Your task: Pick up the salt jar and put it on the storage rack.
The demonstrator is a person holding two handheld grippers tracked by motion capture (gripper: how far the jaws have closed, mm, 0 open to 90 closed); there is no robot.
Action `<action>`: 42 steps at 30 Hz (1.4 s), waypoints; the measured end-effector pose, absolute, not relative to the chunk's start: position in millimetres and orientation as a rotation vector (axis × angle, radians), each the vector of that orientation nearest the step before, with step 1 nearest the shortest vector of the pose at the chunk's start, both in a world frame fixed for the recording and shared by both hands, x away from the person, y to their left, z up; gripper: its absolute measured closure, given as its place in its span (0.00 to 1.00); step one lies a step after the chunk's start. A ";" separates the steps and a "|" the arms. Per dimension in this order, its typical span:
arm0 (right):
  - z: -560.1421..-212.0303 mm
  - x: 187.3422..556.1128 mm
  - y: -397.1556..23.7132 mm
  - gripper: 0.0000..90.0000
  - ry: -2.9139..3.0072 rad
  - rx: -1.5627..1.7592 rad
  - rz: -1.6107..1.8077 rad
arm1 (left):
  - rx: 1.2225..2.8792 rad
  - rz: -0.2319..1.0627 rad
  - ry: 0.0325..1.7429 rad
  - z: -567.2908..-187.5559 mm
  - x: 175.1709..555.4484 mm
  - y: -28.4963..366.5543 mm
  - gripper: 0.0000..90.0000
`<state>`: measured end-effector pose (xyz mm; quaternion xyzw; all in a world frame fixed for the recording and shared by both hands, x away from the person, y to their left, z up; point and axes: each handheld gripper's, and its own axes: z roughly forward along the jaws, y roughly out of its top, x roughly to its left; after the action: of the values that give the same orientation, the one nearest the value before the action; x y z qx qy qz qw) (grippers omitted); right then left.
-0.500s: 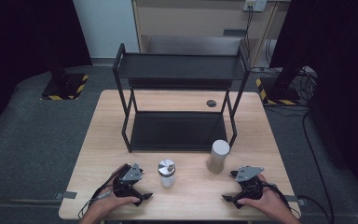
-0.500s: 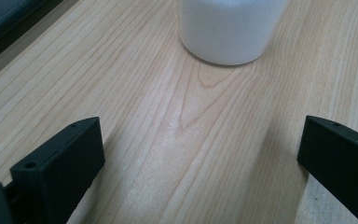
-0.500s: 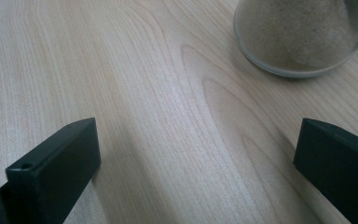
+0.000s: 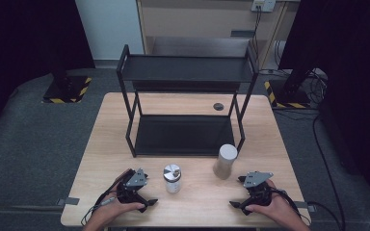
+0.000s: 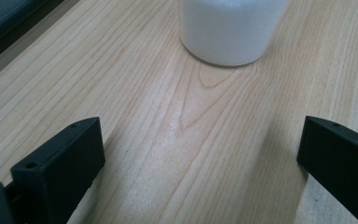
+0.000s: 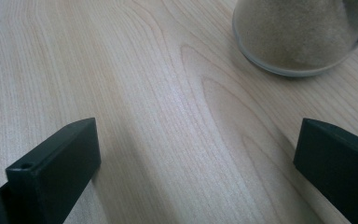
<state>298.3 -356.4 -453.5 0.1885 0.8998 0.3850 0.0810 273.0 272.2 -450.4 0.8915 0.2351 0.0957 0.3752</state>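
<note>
Nothing had visibly moved since the earlier frame. The wooden table (image 4: 101,159) carried a black two-tier shelf (image 4: 185,72), a tall beige jar (image 4: 225,161) and a small silver-lidded jar (image 4: 172,178), their tops cut off in the gripper views. The left gripper (image 4: 142,195) and right gripper (image 4: 241,192) sat near the front edge, jaws wide apart, empty.

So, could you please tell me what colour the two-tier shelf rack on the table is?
Black, frame and both shelves; the rack shows best in the high view.

No visible change since earlier.
</note>
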 end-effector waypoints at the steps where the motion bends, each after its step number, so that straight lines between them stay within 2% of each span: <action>1: -453.5 298.3 -356.4 0.01 2.690 0.563 1.151 | 2.282 0.245 0.602 -450.4 273.0 272.2 0.00; 42: -453.4 297.4 -356.2 0.01 2.687 0.570 1.149 | 2.189 0.229 0.527 -450.4 277.6 243.8 0.02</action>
<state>297.4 -356.2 -453.4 0.1909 0.8994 0.3847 0.0818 277.6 243.8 -450.4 0.8754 0.2106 0.0916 0.4253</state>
